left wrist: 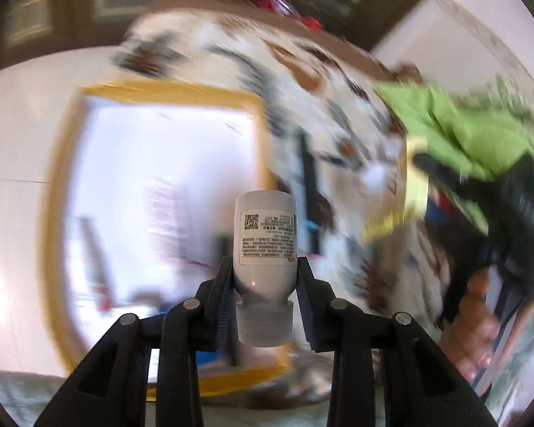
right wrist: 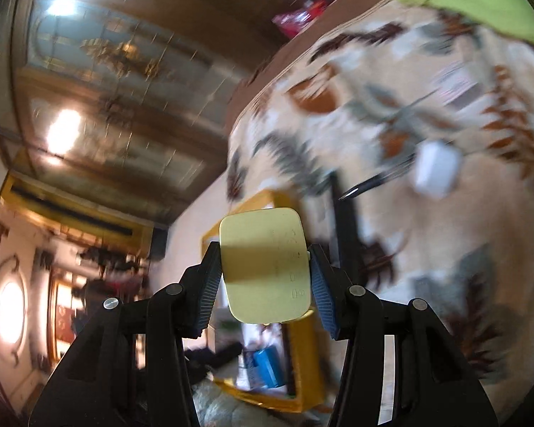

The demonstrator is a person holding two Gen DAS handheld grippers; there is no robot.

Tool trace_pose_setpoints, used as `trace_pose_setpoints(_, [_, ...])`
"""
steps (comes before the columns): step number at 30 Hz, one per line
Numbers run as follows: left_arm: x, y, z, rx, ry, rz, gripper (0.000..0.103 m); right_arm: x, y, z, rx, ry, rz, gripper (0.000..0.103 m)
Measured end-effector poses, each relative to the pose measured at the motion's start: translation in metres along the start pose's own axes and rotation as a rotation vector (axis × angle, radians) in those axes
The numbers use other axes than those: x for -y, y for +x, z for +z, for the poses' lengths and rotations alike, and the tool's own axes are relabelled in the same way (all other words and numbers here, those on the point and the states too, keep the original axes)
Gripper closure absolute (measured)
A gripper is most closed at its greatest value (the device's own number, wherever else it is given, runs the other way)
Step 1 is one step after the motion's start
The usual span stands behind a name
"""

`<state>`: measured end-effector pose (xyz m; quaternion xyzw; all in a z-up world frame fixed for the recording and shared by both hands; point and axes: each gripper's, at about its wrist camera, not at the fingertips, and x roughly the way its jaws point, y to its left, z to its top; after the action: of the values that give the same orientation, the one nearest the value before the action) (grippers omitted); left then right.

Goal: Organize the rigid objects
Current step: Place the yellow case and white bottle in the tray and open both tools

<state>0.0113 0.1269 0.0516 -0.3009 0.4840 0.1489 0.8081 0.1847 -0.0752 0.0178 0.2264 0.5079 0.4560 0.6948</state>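
Bottle point(left wrist: 264, 245), white w/ label, cap toward camera, pinched betw. left gripper point(left wrist: 265, 277) pads, held above yellow-rimmed box point(left wrist: 160, 89). Right gripper point(right wrist: 265, 270) closed on pale yellow flat case point(right wrist: 265, 263), over patterned blanket point(right wrist: 427, 249); white earbud case point(right wrist: 436, 169) lies there.

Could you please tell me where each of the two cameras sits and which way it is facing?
Left wrist: rides the left claw, facing a yellow-rimmed box; the claw is shut on a white bottle, and the person's other hand shows.
Right wrist: rides the right claw, tilted, facing a patterned blanket; the claw is shut on a pale yellow case.
Shared: box, blanket, green cloth.
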Motion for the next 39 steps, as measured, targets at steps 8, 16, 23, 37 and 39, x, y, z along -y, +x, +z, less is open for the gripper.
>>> trace_pose_setpoints(8, [-0.09, 0.009, 0.017, 0.065, -0.239, 0.084, 0.07, -0.06, 0.097, -0.048, -0.144, -0.157, -0.117, 0.055])
trace_pose_setpoints(16, [-0.099, 0.035, 0.022, 0.026, -0.261, 0.132, 0.07, -0.078, 0.159, -0.049, -0.16, -0.263, -0.261, 0.055])
trace_pose_setpoints(23, [-0.088, 0.055, 0.018, -0.012, -0.209, 0.195, 0.07, -0.047, 0.178, -0.043, -0.145, -0.222, -0.332, 0.055])
trace_pose_setpoints(37, [-0.096, 0.065, 0.012, -0.044, -0.235, 0.28, 0.069, -0.064, 0.201, -0.066, -0.16, -0.404, -0.52, 0.054])
trace_pose_setpoints(39, [-0.097, 0.064, 0.012, -0.039, -0.241, 0.28, 0.069, -0.065, 0.203, -0.068, -0.158, -0.419, -0.543, 0.054])
